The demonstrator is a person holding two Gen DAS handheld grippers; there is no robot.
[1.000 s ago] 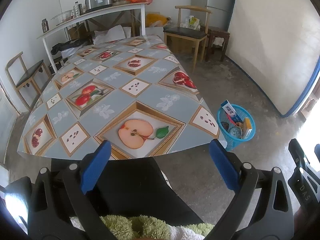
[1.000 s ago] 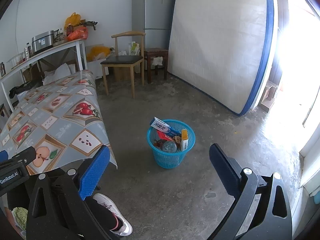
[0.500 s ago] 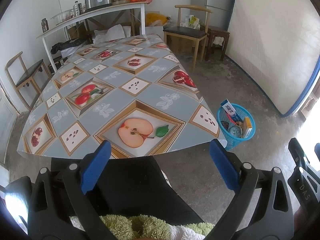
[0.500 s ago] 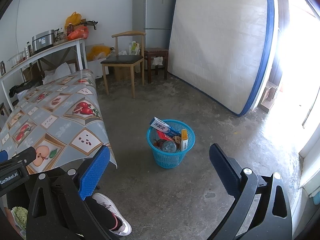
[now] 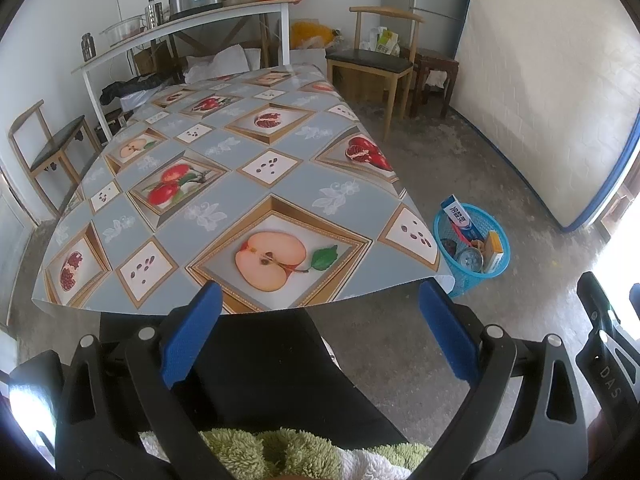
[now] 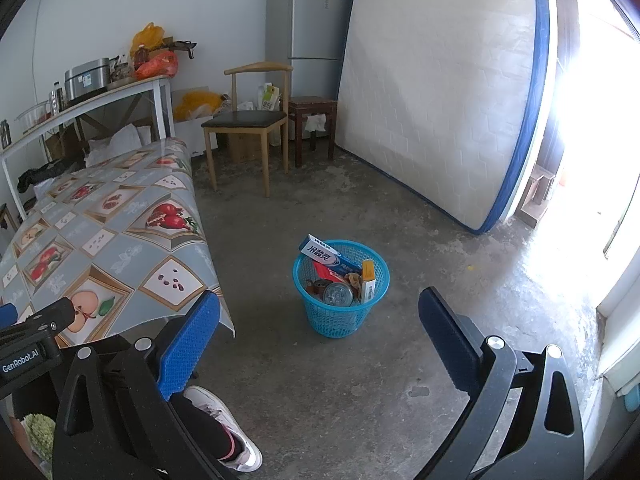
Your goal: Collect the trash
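Observation:
A blue plastic basket (image 6: 340,312) stands on the concrete floor right of the table; it also shows in the left wrist view (image 5: 472,276). It holds a toothpaste box (image 6: 330,255), an orange carton (image 6: 368,280), a round lid and other scraps. My left gripper (image 5: 320,336) is open and empty, held over the near edge of the table with the fruit-print cloth (image 5: 224,184). My right gripper (image 6: 320,340) is open and empty, held above the floor short of the basket.
A wooden chair (image 6: 248,128), a dark stool (image 6: 312,120) and a fridge (image 6: 310,28) stand at the back. A mattress (image 6: 436,92) leans on the right wall. A white shelf (image 5: 180,28) with pots is behind the table. The person's leg and shoe (image 6: 224,432) are below.

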